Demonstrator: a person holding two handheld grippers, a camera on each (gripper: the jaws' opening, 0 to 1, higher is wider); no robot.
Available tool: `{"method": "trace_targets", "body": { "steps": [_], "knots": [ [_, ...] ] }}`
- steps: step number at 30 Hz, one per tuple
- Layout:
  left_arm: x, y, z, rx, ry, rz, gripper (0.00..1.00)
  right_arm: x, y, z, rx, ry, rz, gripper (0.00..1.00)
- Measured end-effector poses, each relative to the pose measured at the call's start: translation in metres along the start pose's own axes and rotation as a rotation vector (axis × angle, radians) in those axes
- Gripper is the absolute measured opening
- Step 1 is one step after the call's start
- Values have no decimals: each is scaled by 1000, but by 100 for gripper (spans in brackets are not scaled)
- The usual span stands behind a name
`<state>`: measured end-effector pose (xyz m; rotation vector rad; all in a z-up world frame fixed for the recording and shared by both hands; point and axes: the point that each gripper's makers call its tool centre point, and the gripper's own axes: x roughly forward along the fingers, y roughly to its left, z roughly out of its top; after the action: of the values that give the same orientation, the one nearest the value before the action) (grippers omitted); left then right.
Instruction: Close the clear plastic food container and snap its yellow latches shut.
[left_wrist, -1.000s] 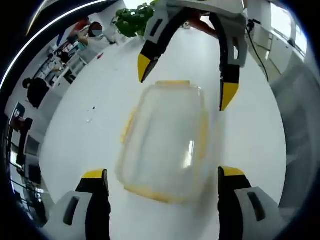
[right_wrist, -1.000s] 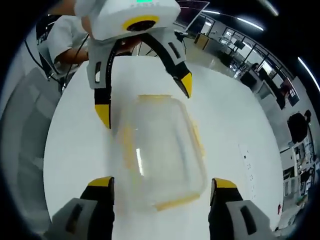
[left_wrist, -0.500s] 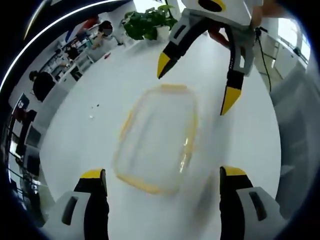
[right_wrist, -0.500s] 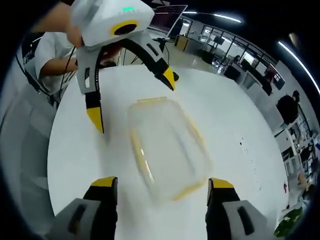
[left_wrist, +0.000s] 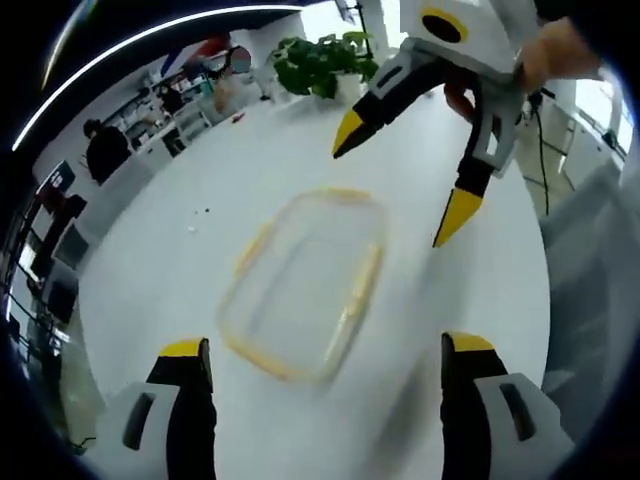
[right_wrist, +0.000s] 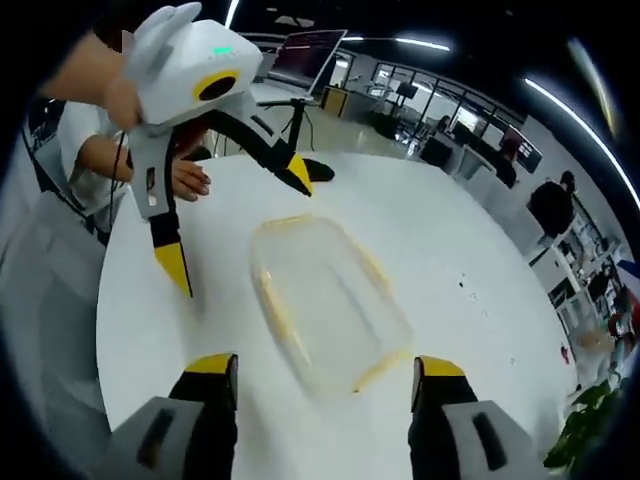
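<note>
Container (left_wrist: 305, 285) (right_wrist: 325, 300): clear plastic, rectangular, rounded corners | yellow latches (left_wrist: 352, 300) along its edges | lies flat on white table (left_wrist: 200, 250), blurred; latch state indistinct

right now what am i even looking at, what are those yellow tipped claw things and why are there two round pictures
Each claw is a hand-held gripping tool; a person holds one in each hand. Each round picture comes from a camera riding on one tool, looking out along its own two prongs.

In the left gripper view, the left tool shows at the bottom and the right tool faces it from above. The right gripper view is the reverse: right tool below, left tool above.

Between them, on the white table, lies a clear plastic food container with yellow latches. Both tools are open and holding nothing.
</note>
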<state>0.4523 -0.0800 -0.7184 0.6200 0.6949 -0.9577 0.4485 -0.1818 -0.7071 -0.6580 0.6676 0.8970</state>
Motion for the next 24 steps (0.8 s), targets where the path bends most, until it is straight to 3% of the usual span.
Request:
{"method": "trace_targets", "body": {
  "steps": [9,24],
  "knots": [
    [-11,-8,-11,-27,-9,30,94,-13,4,-2,41,-36,-51,69],
    [-27,-23,-18,-135,-99,74,97,-34,18,-2,108,-109,-115,69]
  ]
}}
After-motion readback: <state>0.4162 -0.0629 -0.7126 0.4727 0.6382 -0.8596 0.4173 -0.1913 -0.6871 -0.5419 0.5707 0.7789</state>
